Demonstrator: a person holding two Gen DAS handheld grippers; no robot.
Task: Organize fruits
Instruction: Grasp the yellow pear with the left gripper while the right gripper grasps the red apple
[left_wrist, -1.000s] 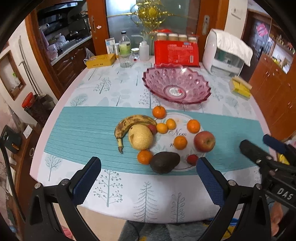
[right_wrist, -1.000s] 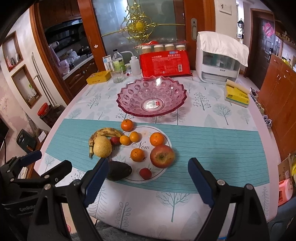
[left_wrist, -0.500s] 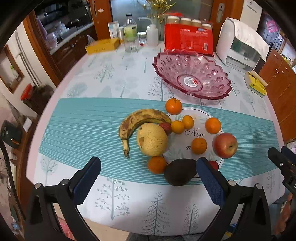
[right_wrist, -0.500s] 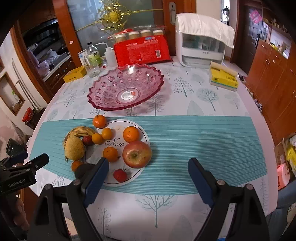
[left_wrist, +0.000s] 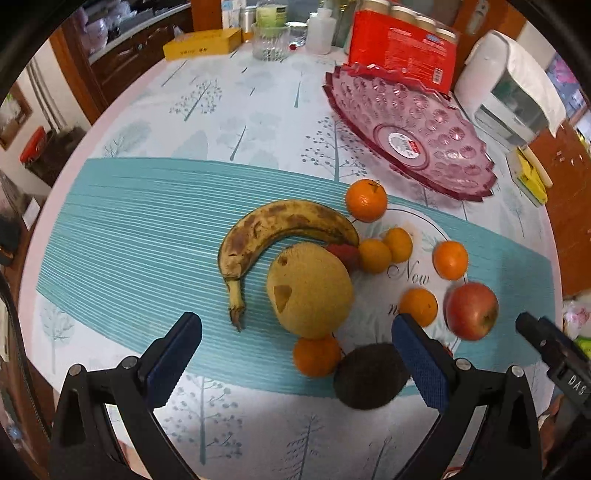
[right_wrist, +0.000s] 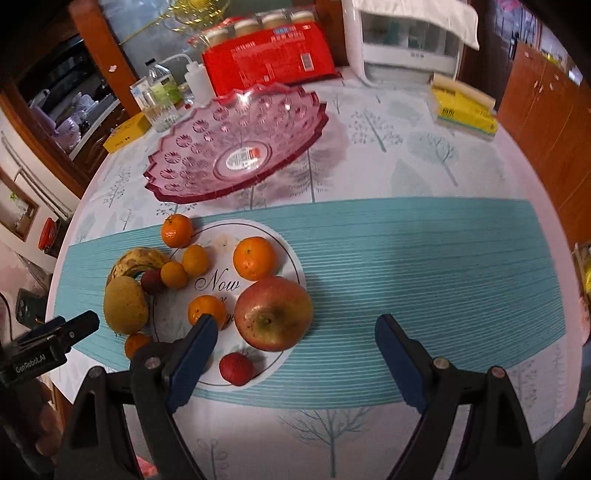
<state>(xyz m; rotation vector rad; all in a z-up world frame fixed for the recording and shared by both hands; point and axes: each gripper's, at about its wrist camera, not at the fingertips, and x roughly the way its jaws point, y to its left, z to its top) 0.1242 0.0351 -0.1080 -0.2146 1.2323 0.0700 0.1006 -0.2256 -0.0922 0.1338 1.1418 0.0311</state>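
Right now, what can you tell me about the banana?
The banana is yellow with many brown patches, so it looks very ripe. It is whole and unpeeled. It lies flat on the teal striped runner, curved like an arch, with its dark stem end pointing toward the camera. The round yellow fruit sits tucked in its curve, seemingly touching it, and a small red fruit rests by its far end. No tool touches it.

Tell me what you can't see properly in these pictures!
- Avocado: the right wrist view hides it behind the right hand-held gripper's finger.
- Small red fruit: the left wrist view shows only part, tucked between banana and pear.
- Pink bowl sticker: too small to read.
- Red package: print blurred in both views.
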